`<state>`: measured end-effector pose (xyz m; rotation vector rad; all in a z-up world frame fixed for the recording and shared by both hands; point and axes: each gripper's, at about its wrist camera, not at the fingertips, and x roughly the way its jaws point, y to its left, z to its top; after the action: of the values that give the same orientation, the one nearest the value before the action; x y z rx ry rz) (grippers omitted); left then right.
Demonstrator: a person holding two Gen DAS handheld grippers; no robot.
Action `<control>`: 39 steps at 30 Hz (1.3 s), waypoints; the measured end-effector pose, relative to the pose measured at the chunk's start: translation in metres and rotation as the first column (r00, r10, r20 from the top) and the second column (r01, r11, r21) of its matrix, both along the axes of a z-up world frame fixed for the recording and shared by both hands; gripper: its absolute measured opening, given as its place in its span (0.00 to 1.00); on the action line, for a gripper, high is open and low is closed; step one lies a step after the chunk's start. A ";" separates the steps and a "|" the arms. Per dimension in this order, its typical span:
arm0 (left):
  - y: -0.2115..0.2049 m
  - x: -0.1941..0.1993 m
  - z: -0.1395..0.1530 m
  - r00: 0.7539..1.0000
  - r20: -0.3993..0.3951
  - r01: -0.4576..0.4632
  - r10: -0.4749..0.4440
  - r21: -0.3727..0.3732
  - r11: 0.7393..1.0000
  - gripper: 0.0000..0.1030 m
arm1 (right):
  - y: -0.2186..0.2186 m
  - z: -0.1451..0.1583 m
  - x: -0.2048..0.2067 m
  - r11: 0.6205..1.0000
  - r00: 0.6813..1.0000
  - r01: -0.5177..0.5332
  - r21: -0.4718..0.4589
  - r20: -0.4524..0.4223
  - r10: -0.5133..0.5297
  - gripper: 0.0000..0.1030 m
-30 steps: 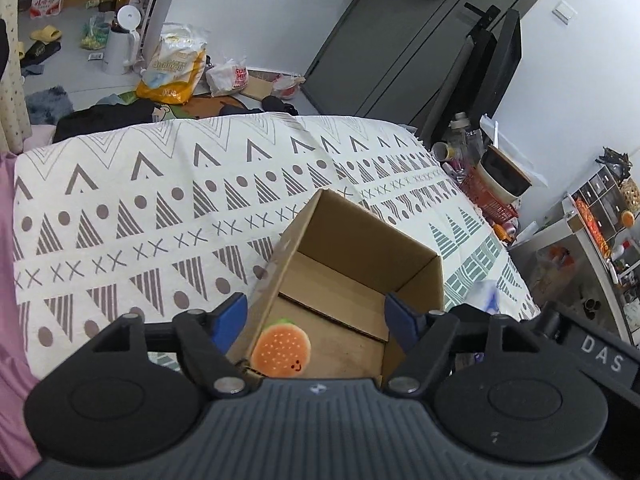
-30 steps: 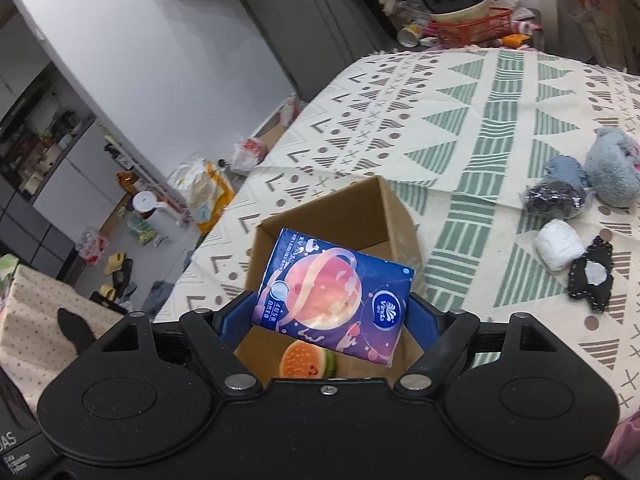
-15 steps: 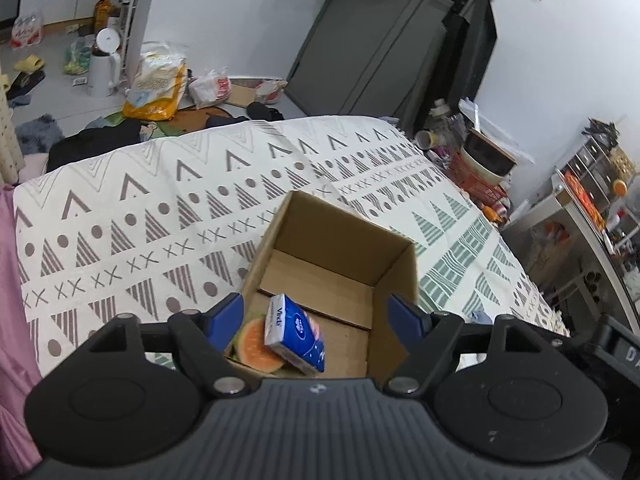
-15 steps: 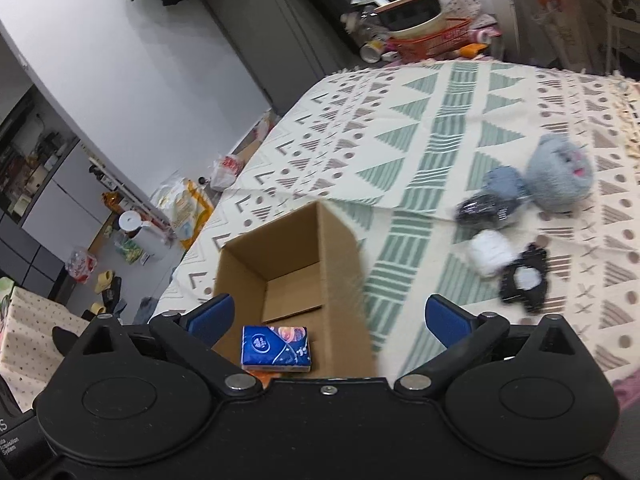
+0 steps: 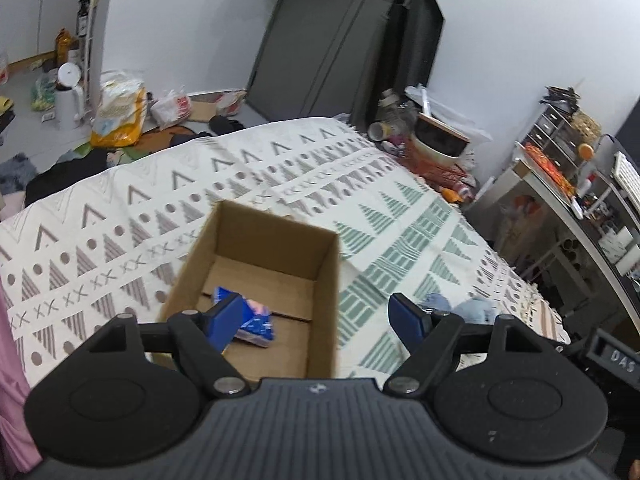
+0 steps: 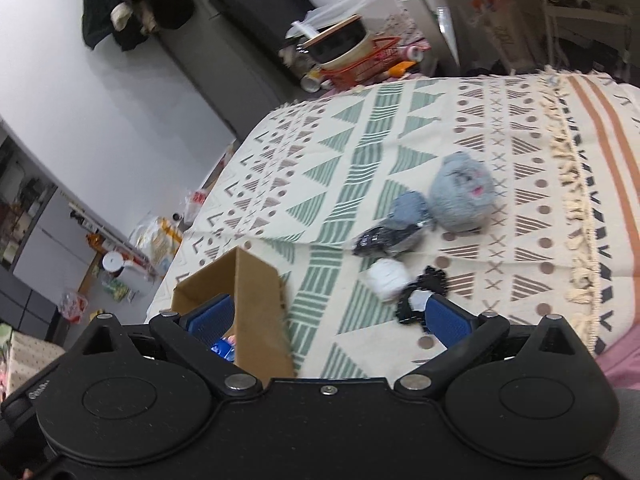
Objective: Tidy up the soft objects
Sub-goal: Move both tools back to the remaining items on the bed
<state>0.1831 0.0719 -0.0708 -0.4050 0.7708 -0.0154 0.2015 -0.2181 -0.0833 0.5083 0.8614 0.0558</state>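
Both claws are hanging spread and empty; the right claw should be centring over the small white plush ball (nearest), avoiding the brown cardboard box.

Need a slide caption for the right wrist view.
Open right gripper between cardboard box and soft toys on the patterned blanket.

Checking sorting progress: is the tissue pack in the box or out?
In. The tissue pack lies on the floor of the open cardboard box, below its walls.

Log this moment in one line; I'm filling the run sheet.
left gripper: open | right gripper: open | blue tissue pack: in brown cardboard box | grey round plush toy: on patterned blanket
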 end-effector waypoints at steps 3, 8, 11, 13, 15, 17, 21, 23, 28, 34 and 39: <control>-0.014 0.002 0.007 1.000 0.000 0.020 -0.020 0.014 1.000 0.76 | -0.015 -0.001 -0.003 1.000 1.000 0.019 0.017 0.001 -0.019 1.00; -0.037 0.004 0.011 0.999 -0.012 0.051 -0.051 0.042 0.998 0.76 | -0.038 -0.006 -0.009 0.998 0.999 0.045 0.041 -0.002 -0.045 1.00; -0.049 0.005 0.008 0.997 -0.024 0.069 -0.067 0.051 0.996 0.76 | -0.048 -0.010 -0.010 0.997 0.998 0.061 0.044 -0.001 -0.061 1.00; -0.058 0.006 0.005 0.996 -0.040 0.077 -0.075 0.057 0.995 0.76 | -0.055 -0.012 -0.012 0.996 0.998 0.068 0.052 0.005 -0.068 1.00; -0.068 0.008 0.001 0.995 -0.058 0.088 -0.084 0.063 0.994 0.76 | -0.061 -0.014 -0.013 0.996 0.998 0.069 0.060 0.005 -0.070 1.00; -0.076 0.010 -0.002 0.993 -0.073 0.095 -0.091 0.065 0.993 0.76 | -0.065 -0.018 -0.013 0.996 0.998 0.068 0.063 0.001 -0.068 1.00; -0.090 0.015 -0.008 0.991 -0.094 0.100 -0.093 0.065 0.993 0.76 | -0.073 -0.027 -0.014 0.995 0.998 0.070 0.066 -0.009 -0.070 1.00; -0.096 0.019 -0.012 0.990 -0.108 0.098 -0.090 0.068 0.993 0.76 | -0.076 -0.032 -0.013 0.995 0.997 0.074 0.059 -0.014 -0.074 1.00; -0.110 0.030 -0.023 0.986 -0.136 0.111 -0.099 0.079 0.991 0.76 | -0.084 -0.047 -0.010 0.992 0.996 0.085 0.093 -0.036 -0.082 1.00; -0.125 0.043 -0.038 0.980 -0.145 0.143 -0.133 0.063 0.988 0.76 | -0.084 -0.059 -0.002 0.991 0.995 0.092 0.100 -0.041 -0.088 0.99; -0.137 0.056 -0.057 0.977 -0.168 0.143 -0.134 0.048 0.988 0.73 | -0.088 -0.072 0.006 0.986 0.994 0.107 0.127 -0.043 -0.102 0.93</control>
<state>0.2391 -0.0654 -0.1278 -0.2971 0.9592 -0.0904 0.2077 -0.3059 -0.1555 0.6771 0.8687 0.0063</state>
